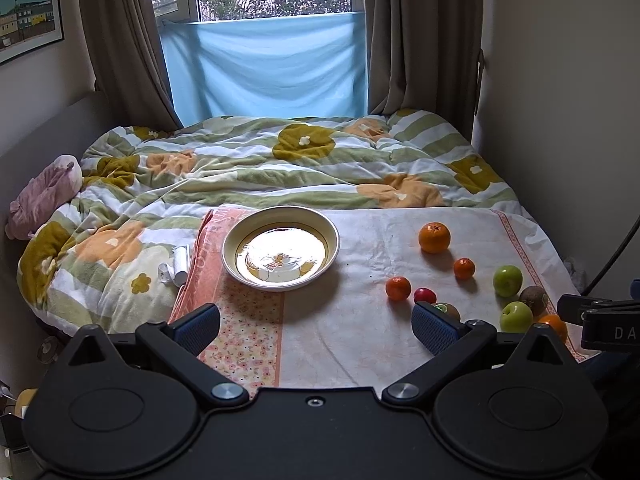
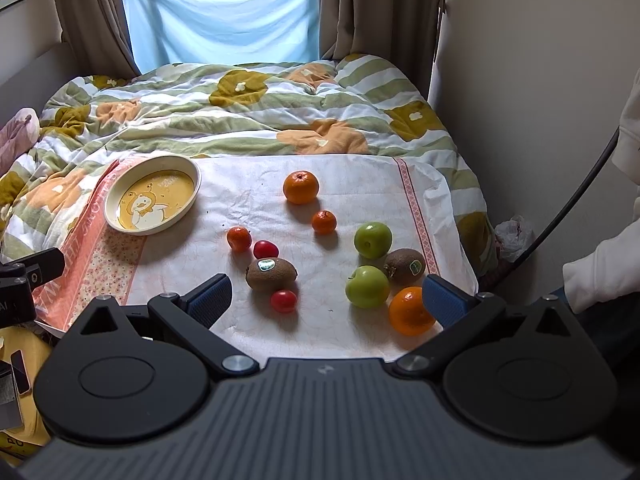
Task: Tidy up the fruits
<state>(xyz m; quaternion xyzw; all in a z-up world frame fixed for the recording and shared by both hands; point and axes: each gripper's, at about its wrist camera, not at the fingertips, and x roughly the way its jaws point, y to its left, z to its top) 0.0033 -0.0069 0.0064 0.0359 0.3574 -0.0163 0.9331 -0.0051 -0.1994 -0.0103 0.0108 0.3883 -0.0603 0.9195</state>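
pale cloth (image 2: 328, 328) with a pink floral border lies flat over the striped quilt (image 2: 240, 120), and all the fruit sits loose on it, none yet in the cream plate (image 2: 116, 196) with the duck picture, which rests empty at the cloth's left end. the large orange (image 2: 301, 187) lies farthest back, two small mandarins (image 2: 324, 222) and (image 2: 239, 238) nearer, then a red cherry tomato (image 2: 265, 249) just beside the stickered kiwi (image 2: 271, 274), with a second tomato (image 2: 283, 301) just in front of it. to the right, two green apples (image 2: 373, 240) and (image 2: 367, 286) flank a second kiwi (image 2: 405, 266), and another orange (image 2: 411, 311) lies at the near edge, just beside the right gripper's blue finger pad (image 2: 446, 305). the right gripper (image 2: 326, 296) hangs above the near fruit with its jaws spread wide and nothing between them; the left gripper (image 1: 316, 326) is likewise wide open and holding nothing, facing the plate (image 1: 230, 258). judging by this, the sorting is at its very start: the step in hand looks like choosing a first fruit. the next move would call for lowering the right gripper squarely over one piece, probably the near kiwi or apple, closing gently so round fruit does not roll away or nudge its neighbours, then carrying it left to the plate.
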